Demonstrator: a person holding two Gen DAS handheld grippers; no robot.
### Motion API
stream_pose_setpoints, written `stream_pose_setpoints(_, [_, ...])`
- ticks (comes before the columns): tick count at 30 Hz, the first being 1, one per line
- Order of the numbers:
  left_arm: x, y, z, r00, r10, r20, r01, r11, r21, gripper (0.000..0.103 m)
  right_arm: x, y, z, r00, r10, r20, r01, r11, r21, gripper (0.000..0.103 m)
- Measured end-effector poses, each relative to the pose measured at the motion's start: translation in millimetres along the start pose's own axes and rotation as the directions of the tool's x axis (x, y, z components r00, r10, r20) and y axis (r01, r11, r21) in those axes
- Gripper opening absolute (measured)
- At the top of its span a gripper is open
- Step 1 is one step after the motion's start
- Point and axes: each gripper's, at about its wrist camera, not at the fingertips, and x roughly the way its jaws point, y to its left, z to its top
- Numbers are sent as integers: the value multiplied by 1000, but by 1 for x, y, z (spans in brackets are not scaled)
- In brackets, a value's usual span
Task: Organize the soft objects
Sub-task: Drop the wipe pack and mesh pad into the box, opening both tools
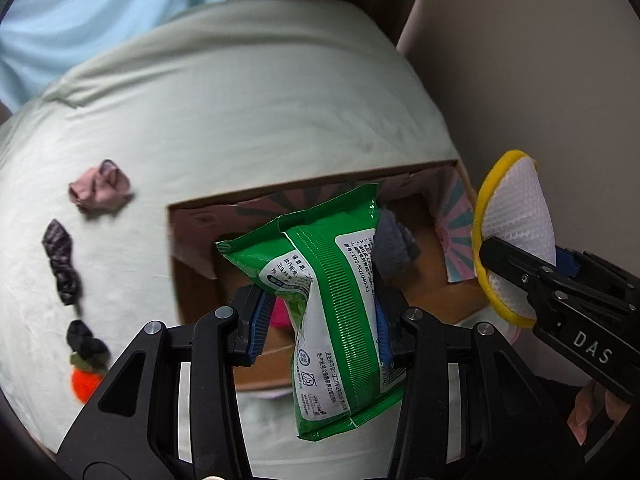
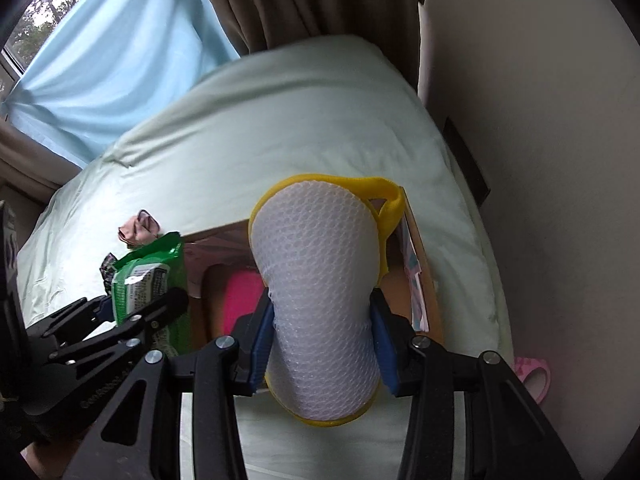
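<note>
My left gripper [image 1: 320,320] is shut on a green wipes pack [image 1: 332,300] and holds it over the open cardboard box [image 1: 192,216] on the bed. The pack also shows in the right wrist view [image 2: 148,280]. My right gripper [image 2: 322,340] is shut on a white mesh sponge with a yellow rim [image 2: 320,280], held above the box's [image 2: 420,248] near right part. In the left wrist view the sponge [image 1: 516,224] hangs at the box's right edge. Inside the box lie a pink item [image 2: 240,300] and a grey cloth [image 1: 394,248].
On the pale green bedsheet [image 1: 240,100], left of the box, lie a pink scrunchie [image 1: 100,188], a dark patterned one [image 1: 60,260], a black one [image 1: 86,344] and an orange pom-pom [image 1: 84,384]. A wall [image 2: 540,120] runs along the right. A pink slipper [image 2: 534,372] lies on the floor.
</note>
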Motion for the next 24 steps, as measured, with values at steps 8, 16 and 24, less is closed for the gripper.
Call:
stream_pose_setpoints(8, [68, -19, -11, 995, 5, -103, 1, 998, 57, 39, 50, -22, 4, 997, 13, -70, -12, 1000, 13, 44])
stream_pose_setpoints(16, [71, -14, -12, 997, 22, -73, -18, 999, 51, 48, 67, -28, 6, 997, 32, -77, -28, 998, 59, 76])
stream_pose_setpoints(24, [55, -3, -23, 996, 50, -70, -45, 997, 70, 103, 56, -37, -1, 997, 47, -55, -40, 993, 114, 94])
